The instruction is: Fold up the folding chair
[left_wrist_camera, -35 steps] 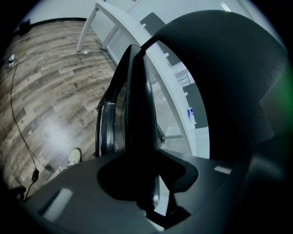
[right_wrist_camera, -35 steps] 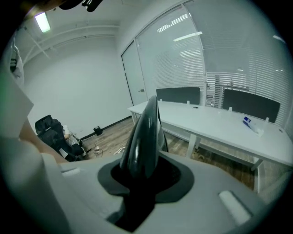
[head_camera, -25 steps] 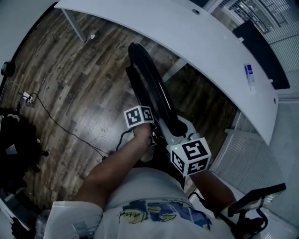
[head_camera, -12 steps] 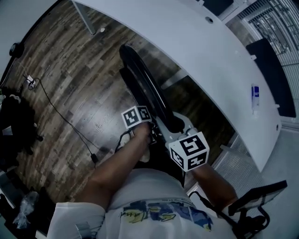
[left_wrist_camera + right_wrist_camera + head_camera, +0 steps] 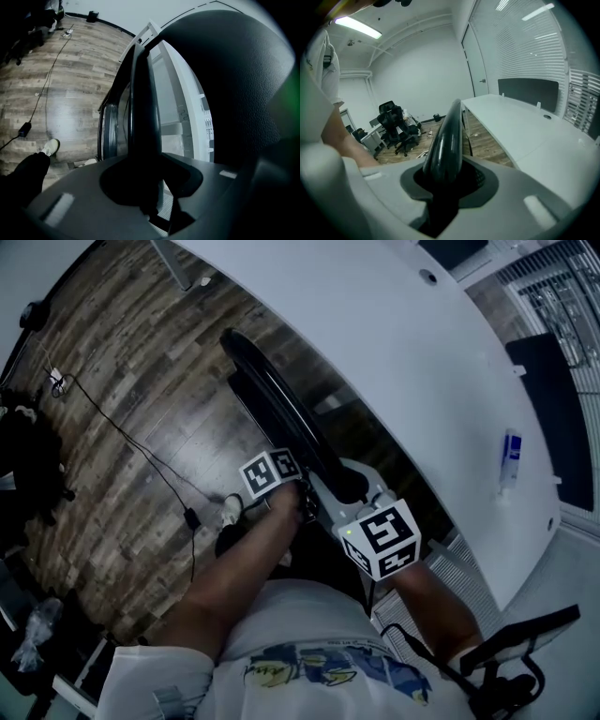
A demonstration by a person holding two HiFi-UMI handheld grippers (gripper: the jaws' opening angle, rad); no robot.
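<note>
The black folding chair is folded flat and shows edge-on, slanting from upper left to the middle of the head view, beside the white table. My left gripper is shut on the chair's near end from the left. My right gripper is shut on the same end from the right. In the left gripper view the dark chair edge runs up out of my left gripper. In the right gripper view the glossy chair rim rises from my right gripper.
The white table's curved edge lies close along the chair's right side; a small bottle stands on it. A cable with an adapter crosses the wood floor, near my shoe. Office chairs stand far back.
Both grippers have carried the folded chair across the floor closer alongside the white table. The floor cable and my shoe have come into view at the left.
</note>
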